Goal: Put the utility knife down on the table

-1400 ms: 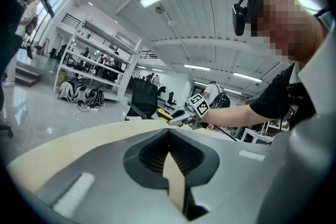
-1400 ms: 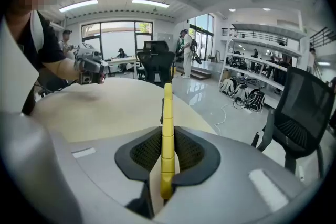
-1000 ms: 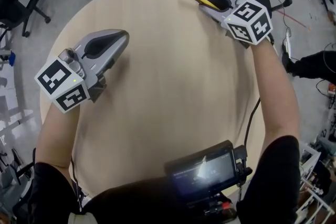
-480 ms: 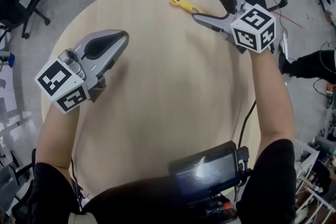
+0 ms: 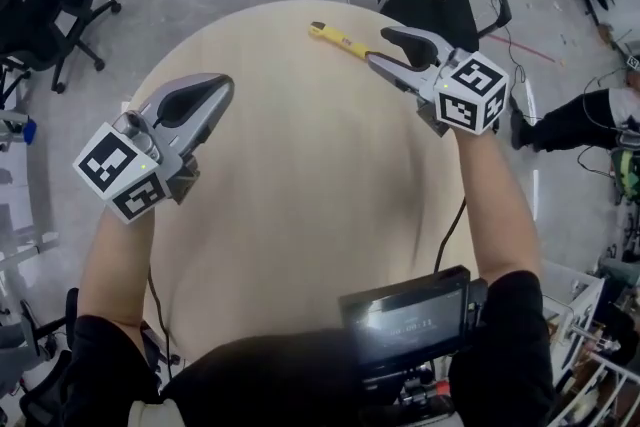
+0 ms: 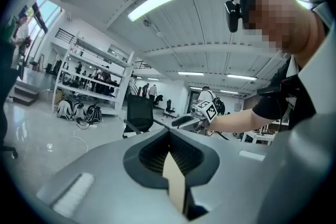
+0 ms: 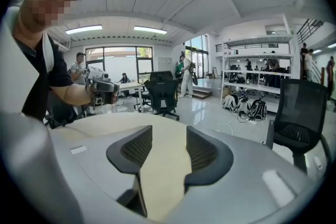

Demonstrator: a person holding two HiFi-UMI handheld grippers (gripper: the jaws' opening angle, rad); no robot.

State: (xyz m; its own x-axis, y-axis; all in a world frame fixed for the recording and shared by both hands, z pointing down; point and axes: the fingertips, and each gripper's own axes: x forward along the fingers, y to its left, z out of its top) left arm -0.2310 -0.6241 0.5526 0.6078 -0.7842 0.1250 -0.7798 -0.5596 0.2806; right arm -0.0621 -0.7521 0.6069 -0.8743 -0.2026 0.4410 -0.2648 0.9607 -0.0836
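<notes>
Round pale wooden table (image 5: 300,175), yellow utility knife (image 5: 337,40) lying flat near its far edge

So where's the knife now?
Head view: the knife lies on the table, far right, just ahead of the right gripper, whose empty jaws have just been closing.

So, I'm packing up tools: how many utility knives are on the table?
1. The yellow utility knife lies flat near the far edge of the table. The device at the near edge covers some tabletop, so another could be hidden there.

No legible text, screen (image 5: 405,323) print too small
</notes>
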